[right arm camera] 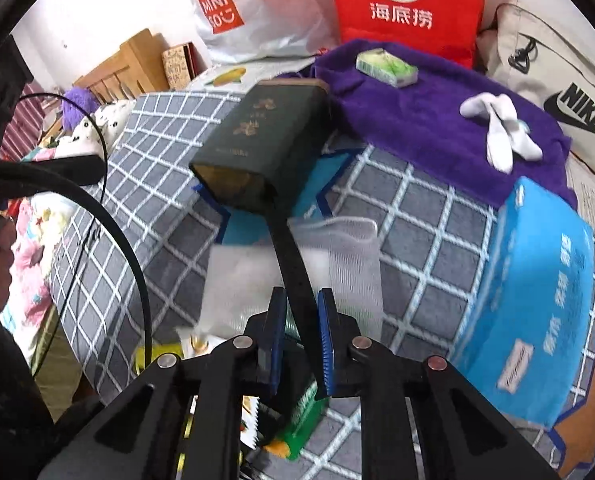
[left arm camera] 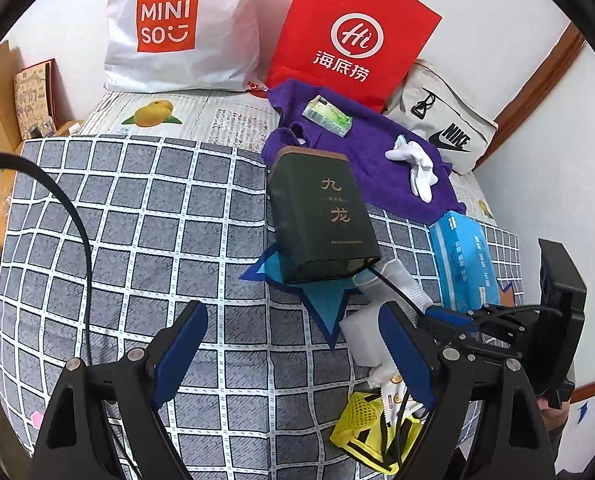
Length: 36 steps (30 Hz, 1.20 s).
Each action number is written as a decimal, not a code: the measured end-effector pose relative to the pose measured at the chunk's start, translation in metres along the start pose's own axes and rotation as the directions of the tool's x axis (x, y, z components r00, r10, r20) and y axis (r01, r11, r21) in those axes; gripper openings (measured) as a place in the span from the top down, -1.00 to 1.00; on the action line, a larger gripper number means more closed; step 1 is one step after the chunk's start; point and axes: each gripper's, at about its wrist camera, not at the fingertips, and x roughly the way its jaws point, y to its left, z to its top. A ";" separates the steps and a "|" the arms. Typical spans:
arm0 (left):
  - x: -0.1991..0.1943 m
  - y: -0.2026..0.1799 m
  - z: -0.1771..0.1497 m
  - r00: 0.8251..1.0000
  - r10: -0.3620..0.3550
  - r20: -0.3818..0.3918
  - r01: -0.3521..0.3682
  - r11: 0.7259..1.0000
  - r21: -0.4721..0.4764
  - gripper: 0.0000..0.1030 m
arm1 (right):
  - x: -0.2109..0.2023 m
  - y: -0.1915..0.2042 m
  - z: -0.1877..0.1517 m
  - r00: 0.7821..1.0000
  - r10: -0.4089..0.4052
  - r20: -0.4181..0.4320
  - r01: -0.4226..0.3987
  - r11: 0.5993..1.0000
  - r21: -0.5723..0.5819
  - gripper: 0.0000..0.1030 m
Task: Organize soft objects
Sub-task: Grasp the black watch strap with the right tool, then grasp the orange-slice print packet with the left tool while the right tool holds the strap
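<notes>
A dark green paper bag (left arm camera: 321, 216) (right arm camera: 265, 140) lies on its side on the checked blanket (left arm camera: 137, 220), mouth toward me. Its black strap (right arm camera: 293, 264) runs from the mouth down between the pads of my right gripper (right arm camera: 302, 294), which is shut on it. In the left wrist view the right gripper (left arm camera: 449, 316) shows low on the right, with the strap (left arm camera: 397, 290) leading into it. My left gripper (left arm camera: 291, 312) hangs open over the blanket, nothing between its fingers. White socks (left arm camera: 415, 168) (right arm camera: 501, 128) lie on a purple towel (left arm camera: 361, 136) (right arm camera: 417, 112).
A blue tissue pack (left arm camera: 465, 260) (right arm camera: 529, 304) lies at the right, and a white mesh cloth (right arm camera: 337, 256) near the bag's mouth. A yellow mesh item (left arm camera: 361, 412) and snack packets lie near me. A green tissue packet (left arm camera: 327, 116), shopping bags (left arm camera: 353, 28) and a Nike bag (left arm camera: 445, 128) are behind.
</notes>
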 end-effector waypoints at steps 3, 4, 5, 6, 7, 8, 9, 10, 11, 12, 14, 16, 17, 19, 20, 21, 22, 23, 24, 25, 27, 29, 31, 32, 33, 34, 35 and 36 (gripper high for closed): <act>0.001 0.001 -0.001 1.000 -0.011 -0.002 0.011 1.000 0.000 -0.68 | 0.003 0.003 -0.001 1.000 -0.001 -0.018 0.001 1.000 -0.010 0.67; 0.001 0.001 -0.001 1.000 -0.014 -0.004 0.014 1.000 -0.002 -0.68 | 0.005 0.003 0.001 1.000 -0.002 -0.023 0.002 1.000 -0.012 0.66; 0.002 0.001 -0.001 1.000 -0.017 -0.006 0.017 1.000 -0.004 -0.68 | 0.009 0.004 0.003 1.000 -0.005 -0.024 0.005 1.000 -0.014 0.63; 0.002 0.002 -0.002 1.000 -0.020 -0.008 0.020 1.000 -0.003 -0.68 | 0.012 0.005 0.006 1.000 -0.009 -0.030 0.008 1.000 -0.020 0.57; 0.003 0.002 -0.003 1.000 -0.018 -0.011 0.018 1.000 -0.001 -0.68 | 0.014 0.005 0.007 0.999 -0.012 -0.032 0.012 1.000 -0.025 0.55; 0.003 0.002 -0.003 1.000 -0.014 -0.014 0.014 1.000 0.000 -0.68 | 0.018 0.006 0.010 0.999 -0.020 -0.032 0.019 0.999 -0.030 0.50; 0.003 0.003 -0.003 1.000 -0.013 -0.016 0.013 1.000 0.000 -0.68 | 0.020 0.006 0.012 0.999 -0.022 -0.035 0.021 0.999 -0.032 0.43; 0.003 0.003 -0.003 1.000 -0.016 -0.016 0.016 1.000 0.001 -0.68 | 0.022 0.007 0.015 0.999 -0.017 -0.038 0.015 0.999 -0.037 0.43; 0.003 0.004 -0.004 1.000 -0.021 -0.016 0.021 1.000 0.001 -0.68 | 0.023 0.007 0.016 0.999 -0.012 -0.037 0.011 0.999 -0.039 0.43; 0.003 0.004 -0.004 1.000 -0.025 -0.018 0.025 1.000 0.000 -0.68 | 0.024 0.007 0.018 0.999 -0.007 -0.038 0.005 0.999 -0.043 0.42; 0.004 0.005 -0.004 1.000 -0.021 -0.019 0.021 1.000 -0.001 -0.68 | 0.025 0.005 0.020 0.999 0.008 -0.041 -0.010 0.999 -0.049 0.51; 0.006 0.004 -0.006 1.000 -0.012 -0.023 0.012 1.000 0.006 -0.68 | 0.021 0.004 0.019 0.999 0.022 -0.036 -0.024 0.998 -0.051 0.62; 0.007 0.004 -0.006 1.000 -0.010 -0.026 0.010 1.000 0.008 -0.68 | 0.017 0.002 0.018 0.999 0.028 -0.033 -0.030 0.999 -0.046 0.82; 0.010 0.003 -0.008 0.999 -0.014 -0.033 0.015 1.000 0.014 -0.68 | 0.011 -0.001 0.015 0.998 0.052 -0.029 -0.053 0.998 -0.028 0.90; 0.011 0.001 -0.009 0.999 -0.016 -0.036 0.017 1.000 0.019 -0.68 | 0.010 -0.002 0.014 0.998 0.057 -0.029 -0.057 0.998 -0.022 0.90; 0.013 0.000 -0.009 0.999 -0.016 -0.040 0.017 1.000 0.023 -0.68 | 0.012 -0.003 0.012 0.998 0.051 -0.037 -0.052 0.998 -0.020 0.90; 0.014 -0.001 -0.009 0.999 -0.015 -0.043 0.017 1.000 0.027 -0.68 | 0.014 -0.003 0.012 0.998 0.043 -0.042 -0.044 0.999 -0.021 0.90; 0.015 -0.002 -0.010 0.999 -0.014 -0.047 0.015 0.999 0.031 -0.68 | 0.017 -0.004 0.011 0.999 0.030 -0.045 -0.030 0.999 -0.019 0.90; 0.016 -0.003 -0.010 0.999 -0.011 -0.049 0.013 0.999 0.033 -0.68 | 0.018 -0.005 0.011 0.999 0.033 -0.042 -0.033 0.999 -0.011 0.90; 0.016 -0.004 -0.010 0.999 -0.012 -0.051 0.014 0.999 0.035 -0.68 | 0.018 -0.006 0.011 0.999 0.039 -0.037 -0.039 0.999 -0.004 0.90; 0.017 -0.006 -0.010 0.998 -0.014 -0.054 0.017 0.999 0.040 -0.68 | 0.018 -0.009 0.014 0.998 0.049 -0.025 -0.049 0.999 0.017 0.91; 0.018 -0.006 -0.010 0.999 -0.010 -0.054 0.012 0.999 0.042 -0.68 | 0.013 -0.009 0.014 0.998 0.061 -0.014 -0.061 0.998 0.012 0.94; 0.019 -0.007 -0.011 0.999 -0.001 -0.051 0.004 0.999 0.052 -0.68 | 0.002 -0.012 0.012 0.998 0.063 0.020 -0.063 0.998 0.021 0.94; 0.020 -0.008 -0.011 0.999 -0.002 -0.053 0.005 0.998 0.055 -0.68 | -0.003 -0.015 0.011 0.997 0.066 0.033 -0.067 0.997 0.036 0.94; 0.023 -0.009 -0.011 0.998 -0.006 -0.060 0.009 0.998 0.056 -0.68 | -0.008 -0.017 0.009 0.997 0.065 0.041 -0.067 0.997 0.050 0.94; 0.025 -0.010 -0.012 0.998 -0.009 -0.066 0.013 0.998 0.056 -0.68 | -0.012 -0.019 0.008 0.997 0.059 0.047 -0.062 0.997 0.056 0.94; 0.027 -0.013 -0.013 0.997 -0.013 -0.074 0.018 0.998 0.063 -0.68 | -0.017 -0.021 0.006 0.997 0.051 0.059 -0.055 0.997 0.063 0.94; 0.030 -0.015 -0.013 0.997 -0.016 -0.081 0.021 0.997 0.072 -0.68 | -0.023 -0.024 0.003 0.996 0.044 0.072 -0.049 0.996 0.075 0.94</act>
